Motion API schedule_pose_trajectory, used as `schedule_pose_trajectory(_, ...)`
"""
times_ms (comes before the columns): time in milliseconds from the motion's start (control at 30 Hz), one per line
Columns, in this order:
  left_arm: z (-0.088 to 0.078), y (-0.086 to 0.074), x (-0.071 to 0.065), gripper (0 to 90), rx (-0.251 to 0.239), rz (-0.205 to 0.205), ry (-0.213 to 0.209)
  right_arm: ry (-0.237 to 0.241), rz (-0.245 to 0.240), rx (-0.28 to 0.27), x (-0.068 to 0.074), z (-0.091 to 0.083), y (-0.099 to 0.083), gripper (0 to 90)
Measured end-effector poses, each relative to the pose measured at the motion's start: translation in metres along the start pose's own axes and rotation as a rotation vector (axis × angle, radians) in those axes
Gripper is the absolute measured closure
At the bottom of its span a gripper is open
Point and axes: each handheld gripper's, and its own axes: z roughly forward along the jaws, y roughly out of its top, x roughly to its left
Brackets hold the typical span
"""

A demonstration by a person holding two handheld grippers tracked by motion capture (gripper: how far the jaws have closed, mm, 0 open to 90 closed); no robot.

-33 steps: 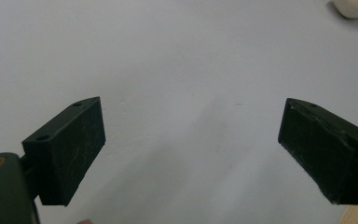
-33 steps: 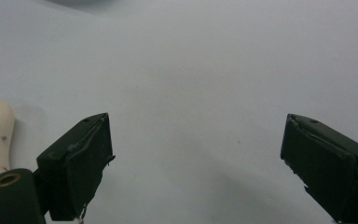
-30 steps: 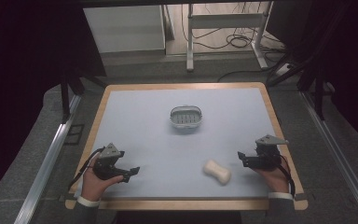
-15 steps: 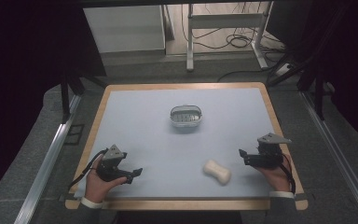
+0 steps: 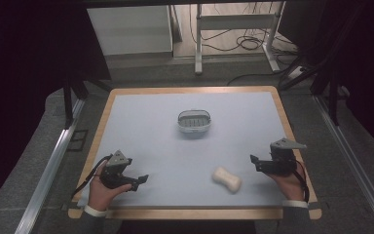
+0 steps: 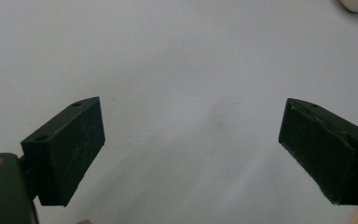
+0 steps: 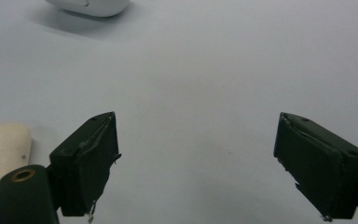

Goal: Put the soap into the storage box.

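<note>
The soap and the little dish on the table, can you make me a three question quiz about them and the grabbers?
1. True or false: the bar of soap is lying inside the soap dish.
2. Which gripper is nearer the soap: A) the left gripper or B) the right gripper?
3. Fill in the missing word: both grippers have their jaws ____ with nothing between them.

Key
1. False. The soap lies on the bare table mat, apart from the dish.
2. B. The soap sits just in front of the right gripper.
3. Open. Each gripper view shows two jaws wide apart over the mat.
</note>
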Motion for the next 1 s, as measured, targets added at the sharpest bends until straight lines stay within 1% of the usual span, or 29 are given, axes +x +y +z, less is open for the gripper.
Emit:
schedule_pose_trajectory(33,-0.002,0.0,0.0,7.3,-0.005,-0.002,0.001,-0.01,-0.003,0.011,0.001,0.0,0.002,15.3)
schedule_pose_trajectory(100,-0.003,0.0,0.0,7.3,-0.012,-0.005,-0.001,-0.008,-0.003,0.012,0.003,-0.001,0.003,16.0)
schedule_pose_trajectory(200,-0.006,0.0,0.001,7.4,-0.021,-0.009,0.0,0.03,0.01,0.011,0.004,-0.001,0.009,16.7)
schedule_pose_trajectory(267,-0.007,0.0,0.001,7.4,-0.021,-0.011,-0.002,0.039,0.008,0.011,0.004,0.0,0.01,16.7)
schedule_pose_trajectory(300,-0.007,0.0,0.001,7.3,-0.024,-0.012,-0.003,0.043,-0.003,0.026,0.005,0.002,0.014,16.6)
schedule_pose_trajectory(367,-0.008,0.0,0.001,7.4,-0.025,-0.012,-0.004,0.049,-0.005,0.031,0.006,0.002,0.016,16.6)
schedule_pose_trajectory(400,-0.008,0.0,0.001,7.5,-0.027,-0.013,-0.006,0.064,-0.016,0.031,0.009,0.002,0.022,16.6)
schedule_pose_trajectory(500,-0.009,0.0,0.001,7.5,-0.032,-0.014,-0.007,0.075,-0.038,0.029,0.014,-0.003,0.033,16.6)
schedule_pose_trajectory(533,-0.009,0.0,0.001,7.5,-0.032,-0.014,-0.007,0.075,-0.038,0.029,0.014,-0.003,0.033,16.6)
schedule_pose_trajectory(600,-0.008,0.0,0.0,7.4,-0.027,-0.013,-0.01,0.091,-0.049,0.045,0.016,-0.007,0.04,16.6)
schedule_pose_trajectory(700,-0.007,0.0,0.0,7.4,-0.024,-0.012,-0.011,0.091,-0.058,0.062,0.017,-0.007,0.043,16.8)
schedule_pose_trajectory(733,-0.007,0.0,0.0,7.4,-0.023,-0.012,-0.01,0.089,-0.074,0.079,0.018,-0.008,0.045,17.0)
schedule_pose_trajectory(867,-0.007,0.0,0.0,7.4,-0.023,-0.014,-0.008,0.098,-0.09,0.085,0.019,-0.01,0.048,17.3)
schedule_pose_trajectory(933,-0.007,-0.001,0.0,7.4,-0.021,-0.012,-0.008,0.106,-0.104,0.097,0.021,-0.011,0.05,17.5)
schedule_pose_trajectory(1000,-0.007,-0.001,0.0,7.4,-0.02,-0.01,-0.008,0.107,-0.106,0.106,0.022,-0.011,0.05,18.0)
